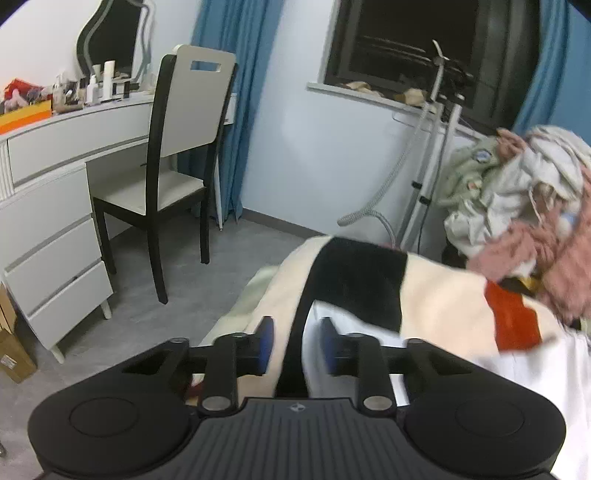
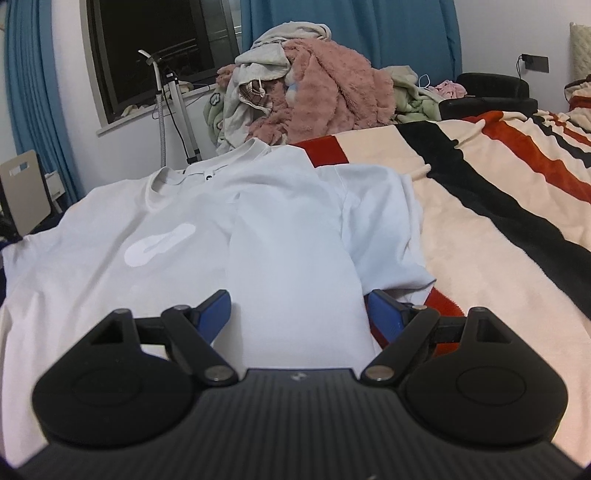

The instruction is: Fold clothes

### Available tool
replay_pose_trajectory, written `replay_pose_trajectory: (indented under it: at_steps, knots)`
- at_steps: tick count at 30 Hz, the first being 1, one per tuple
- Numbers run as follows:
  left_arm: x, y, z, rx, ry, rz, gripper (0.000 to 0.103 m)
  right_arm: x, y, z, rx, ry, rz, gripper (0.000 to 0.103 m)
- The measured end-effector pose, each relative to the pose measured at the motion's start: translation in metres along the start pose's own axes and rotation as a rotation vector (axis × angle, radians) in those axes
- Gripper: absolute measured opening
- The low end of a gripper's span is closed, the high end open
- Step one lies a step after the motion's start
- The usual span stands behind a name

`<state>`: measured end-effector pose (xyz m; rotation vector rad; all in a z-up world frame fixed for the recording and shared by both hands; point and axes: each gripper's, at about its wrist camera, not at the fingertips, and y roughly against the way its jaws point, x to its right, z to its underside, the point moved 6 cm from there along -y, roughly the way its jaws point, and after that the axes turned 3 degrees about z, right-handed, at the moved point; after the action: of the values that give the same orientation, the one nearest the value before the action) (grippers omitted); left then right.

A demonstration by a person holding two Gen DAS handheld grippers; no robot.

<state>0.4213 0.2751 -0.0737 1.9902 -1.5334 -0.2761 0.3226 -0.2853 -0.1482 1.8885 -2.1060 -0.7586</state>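
White shirt (image 2: 207,229) lay on the bed (image 2: 480,229) ahead of the open right claw (image 2: 299,314), its right side folded inward; the left claw (image 1: 295,343), jaws apart, straddled a blanket ridge; a grip low on the hem would likely keep further folds even.

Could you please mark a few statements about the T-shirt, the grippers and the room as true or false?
1. The white T-shirt lies on a striped blanket. True.
2. The right gripper is shut on the shirt. False: its jaws stand wide open over the folded-in side.
3. A pile of clothes sits beyond the shirt's collar. True.
4. The chair lies tipped over on the floor. False: it stands upright at the dresser.
5. The left gripper is open. True.
6. The curtains are red. False: they are blue.
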Motion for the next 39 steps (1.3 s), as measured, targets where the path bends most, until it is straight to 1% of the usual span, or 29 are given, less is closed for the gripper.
replay_pose_trajectory:
  at_steps: [3, 4, 5, 8, 10, 12, 14, 16, 18, 20, 24, 27, 29, 31, 32, 34, 35, 36, 38, 39]
  knots:
    - [-0.014, 0.01, 0.012, -0.035, 0.003, -0.001, 0.042, -0.003, 0.003, -0.002, 0.005, 0.003, -0.009, 0.083]
    - [-0.019, 0.013, 0.017, -0.047, 0.004, -0.001, 0.047, -0.004, 0.005, -0.003, 0.009, 0.007, -0.012, 0.083]
    - [-0.024, 0.017, 0.021, -0.06, 0.004, 0.0, 0.047, -0.005, 0.009, -0.004, 0.018, 0.01, -0.016, 0.083]
    - [-0.013, 0.082, 0.059, -0.152, -0.008, 0.05, 0.047, -0.007, 0.025, -0.01, 0.053, 0.022, -0.026, 0.083]
    - [-0.007, 0.124, 0.093, -0.244, -0.022, 0.089, 0.048, -0.007, 0.038, -0.013, 0.073, 0.026, -0.033, 0.083]
    - [-0.001, 0.162, 0.135, -0.363, -0.016, 0.13, 0.048, -0.005, 0.051, -0.017, 0.09, 0.027, -0.04, 0.083]
    - [0.002, 0.198, 0.179, -0.497, -0.012, 0.142, 0.047, -0.004, 0.066, -0.019, 0.103, 0.03, -0.046, 0.083]
    - [0.006, 0.235, 0.213, -0.568, -0.017, 0.176, 0.047, -0.001, 0.081, -0.018, 0.105, 0.039, -0.047, 0.083]
    - [0.014, 0.267, 0.241, -0.622, -0.029, 0.225, 0.047, 0.001, 0.096, -0.016, 0.108, 0.048, -0.047, 0.083]
    - [0.025, 0.293, 0.263, -0.666, -0.06, 0.255, 0.047, 0.003, 0.11, -0.015, 0.109, 0.056, -0.048, 0.083]
    - [0.049, 0.32, 0.3, -0.746, -0.175, 0.264, 0.047, 0.001, 0.126, -0.015, 0.093, 0.047, -0.078, 0.083]
    - [0.063, 0.327, 0.317, -0.771, -0.251, 0.236, 0.047, -0.003, 0.132, -0.014, 0.091, 0.049, -0.088, 0.083]
    - [0.071, 0.331, 0.324, -0.779, -0.29, 0.222, 0.052, -0.003, 0.132, -0.011, 0.084, 0.061, -0.079, 0.083]
    - [0.076, 0.335, 0.328, -0.78, -0.318, 0.213, 0.053, -0.002, 0.131, -0.009, 0.074, 0.069, -0.07, 0.083]
    - [0.079, 0.337, 0.329, -0.781, -0.332, 0.209, 0.051, -0.001, 0.13, -0.008, 0.07, 0.069, -0.067, 0.083]
    - [0.077, 0.345, 0.327, -0.779, -0.32, 0.206, 0.048, 0.002, 0.128, -0.006, 0.063, 0.065, -0.061, 0.083]
    - [0.076, 0.35, 0.325, -0.778, -0.313, 0.208, 0.039, 0.003, 0.128, -0.005, 0.058, 0.062, -0.058, 0.083]
    - [0.074, 0.355, 0.323, -0.776, -0.31, 0.216, 0.033, 0.004, 0.127, -0.006, 0.055, 0.056, -0.06, 0.083]
    - [0.07, 0.365, 0.321, -0.771, -0.312, 0.217, 0.013, 0.004, 0.125, -0.006, 0.047, 0.044, -0.065, 0.083]
    - [0.067, 0.369, 0.32, -0.774, -0.32, 0.211, 0.01, 0.005, 0.124, -0.006, 0.044, 0.04, -0.067, 0.083]
